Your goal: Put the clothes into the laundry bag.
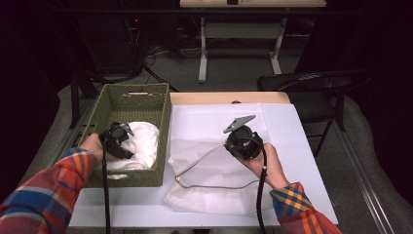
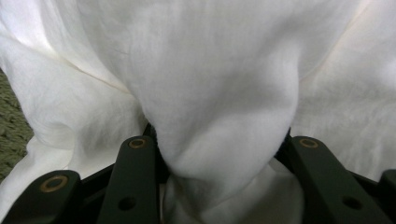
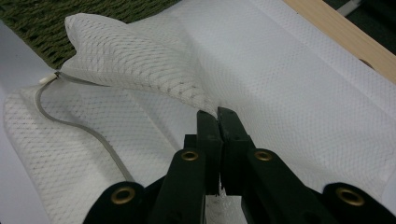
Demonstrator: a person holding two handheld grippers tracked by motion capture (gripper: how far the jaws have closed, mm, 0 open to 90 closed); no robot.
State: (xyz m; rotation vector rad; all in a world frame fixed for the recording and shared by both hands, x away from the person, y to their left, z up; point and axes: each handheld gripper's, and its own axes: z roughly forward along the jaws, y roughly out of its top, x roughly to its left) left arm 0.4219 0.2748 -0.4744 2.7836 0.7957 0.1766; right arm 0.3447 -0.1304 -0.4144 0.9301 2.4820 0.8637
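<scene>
left gripper: left gripper (image 1: 118,138) down inside the green woven basket (image 1: 122,100), on the white cloth (image 1: 141,141)
left jaws: partway apart, a thick bunched fold of the white cloth (image 2: 224,140) sits between them; both inner faces touch the fabric in the left gripper view, so it is gripped
left hand: left hand (image 1: 93,145) wraps the gripper body from the near-left, plaid sleeve (image 1: 53,190) behind it
white cloth place: crumpled in the near half of the basket, fills the floor there; a bit of basket weave (image 2: 11,130) peeks at the left edge of the left gripper view
right gripper: right gripper (image 1: 242,141) over the middle of the table, on the white mesh bag (image 1: 214,175)
right jaws: pressed together, no gap visible; a thin pinch of mesh (image 3: 212,105) caught at the tips, mesh pulled up into a ridge from there
right hand: right hand (image 1: 267,163) holds the gripper from the near-right
mesh bag place: lies flat on the white table sheet (image 1: 302,146), just right of the basket, one corner raised toward the basket side
drawstring: grey cord (image 1: 214,185) loops across the near part of the bag; its white end stopper (image 3: 46,79) sits at the lifted corner
basket place: left part of the table, near wall touching the sheet edge; cannot tell if bag touches it
table: wooden edge (image 1: 229,97) visible at the far side beyond the sheet
background: dark chair (image 1: 311,85) at the right, beyond the table
</scene>
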